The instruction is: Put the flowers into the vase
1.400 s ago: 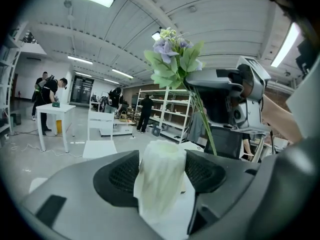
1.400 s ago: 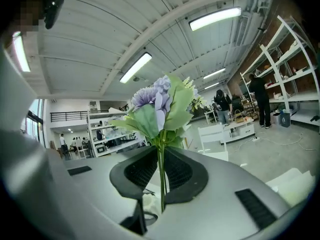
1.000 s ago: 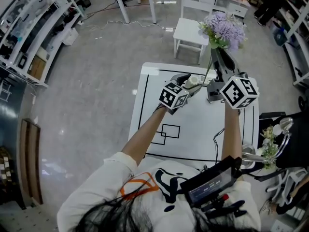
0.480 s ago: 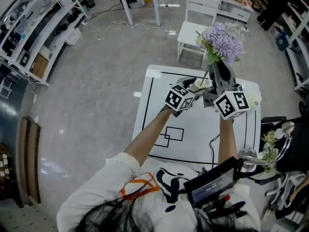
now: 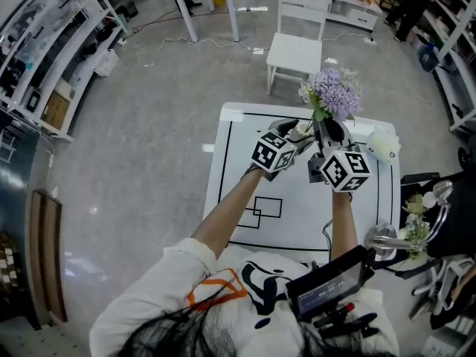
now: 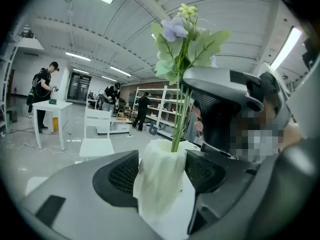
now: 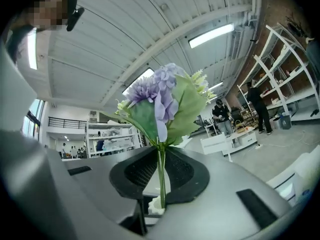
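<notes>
The purple flowers (image 5: 333, 94) with green leaves stand upright, and my right gripper (image 5: 327, 130) is shut on their thin green stems (image 7: 161, 176). In the right gripper view the stems pass between the pads and reach down to the white vase's mouth (image 7: 156, 204). My left gripper (image 5: 295, 131) is shut on the white ribbed vase (image 6: 159, 179), which stands on the white table (image 5: 245, 125). In the left gripper view the stems (image 6: 180, 119) enter the vase's top, with the right gripper (image 6: 225, 109) close behind it.
A white rounded object (image 5: 383, 146) lies at the table's right edge. Black outlined rectangles (image 5: 260, 207) mark the tabletop. A white chair (image 5: 297, 43) stands beyond the table, shelving (image 5: 44, 58) lines the left, and a stand with more flowers (image 5: 413, 225) is at the right.
My right gripper has come down with the flowers, bringing the stems towards and into the vase's mouth. The left gripper and the vase have stayed put.
</notes>
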Tool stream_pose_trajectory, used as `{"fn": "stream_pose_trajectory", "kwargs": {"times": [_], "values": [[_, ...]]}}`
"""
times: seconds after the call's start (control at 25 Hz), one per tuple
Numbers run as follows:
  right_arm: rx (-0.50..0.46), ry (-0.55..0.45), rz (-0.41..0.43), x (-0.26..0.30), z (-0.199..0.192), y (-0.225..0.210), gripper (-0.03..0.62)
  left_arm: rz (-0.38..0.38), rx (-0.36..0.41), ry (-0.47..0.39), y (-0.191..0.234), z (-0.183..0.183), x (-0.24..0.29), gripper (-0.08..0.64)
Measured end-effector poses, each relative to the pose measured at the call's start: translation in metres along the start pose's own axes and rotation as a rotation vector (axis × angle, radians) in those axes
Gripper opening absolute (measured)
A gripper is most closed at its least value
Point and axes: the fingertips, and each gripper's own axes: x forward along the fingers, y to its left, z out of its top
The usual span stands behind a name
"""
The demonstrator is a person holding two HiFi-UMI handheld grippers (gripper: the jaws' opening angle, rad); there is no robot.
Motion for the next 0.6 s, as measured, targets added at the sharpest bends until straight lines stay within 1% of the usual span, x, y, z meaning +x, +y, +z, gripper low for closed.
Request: {"fn": "stream_pose_trajectory", "kwargs": {"times": [0.16,0.24,0.32,0.4,0.44,0.6], "values": [[-0.032,0.105,-0.012,0.001,-0.027,-0.001,0.049,-0.004,0.000,-0.001,0.000,-0.001,0.000,0.287],[-0.065,0.165,-0.027,0.000,-0.038,-0.001,0.058,-0.005,-0.001,-0.001,0.000,-0.001,0.000,0.287],[-0.123,0.251,-0.042,-0.001,-0.052,-0.001,0.084,-0.005,-0.001,-0.002,0.000,0.000,0.000,0.285],[-0.177,0.335,-0.038,-0.003,-0.065,0.001,0.176,-0.006,-0.001,-0.002,0.000,0.000,0.000,0.287],[-0.186,0.357,-0.038,-0.005,-0.070,0.002,0.191,-0.006,0.000,-0.002,0.000,0.000,0.000,0.287],[-0.134,0.367,-0.081,-0.013,-0.073,-0.003,0.199,-0.010,-0.001,-0.008,0.001,0.000,0.000,0.287]]}}
